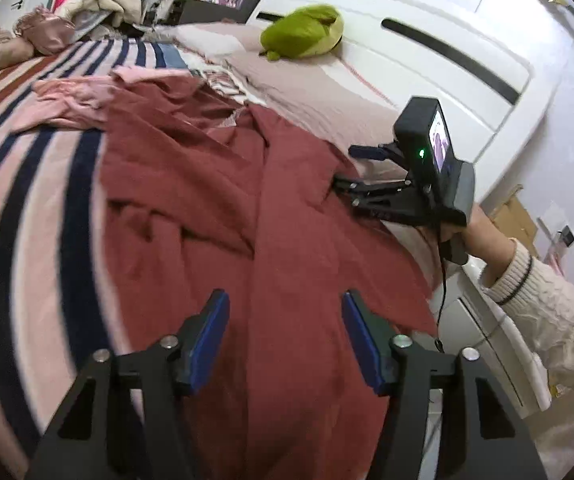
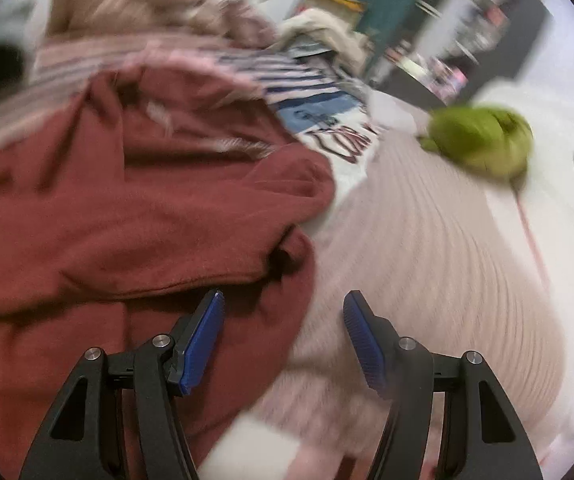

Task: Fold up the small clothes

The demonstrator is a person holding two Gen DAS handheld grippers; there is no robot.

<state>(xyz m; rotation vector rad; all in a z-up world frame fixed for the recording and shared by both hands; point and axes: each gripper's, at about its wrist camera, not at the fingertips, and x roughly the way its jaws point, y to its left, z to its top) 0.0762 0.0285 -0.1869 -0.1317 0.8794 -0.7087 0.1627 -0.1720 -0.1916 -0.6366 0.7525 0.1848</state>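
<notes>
A dark red garment (image 1: 223, 200) lies crumpled and spread on the striped bed. It also shows in the right wrist view (image 2: 135, 216), blurred. My left gripper (image 1: 285, 340) is open and empty, just above the garment's near part. My right gripper (image 2: 283, 340) is open and empty over the garment's right edge; in the left wrist view it (image 1: 347, 172) sits at that edge by the pink sheet. A pink garment (image 1: 75, 100) lies crumpled beyond the red one.
A green plush toy (image 1: 303, 32) (image 2: 483, 144) rests near the white headboard (image 1: 427, 40). A pile of bedding and clothes (image 1: 99, 4) sits at the far end. The striped blanket (image 1: 27, 184) lies to the left, the pale pink sheet (image 2: 427, 260) to the right.
</notes>
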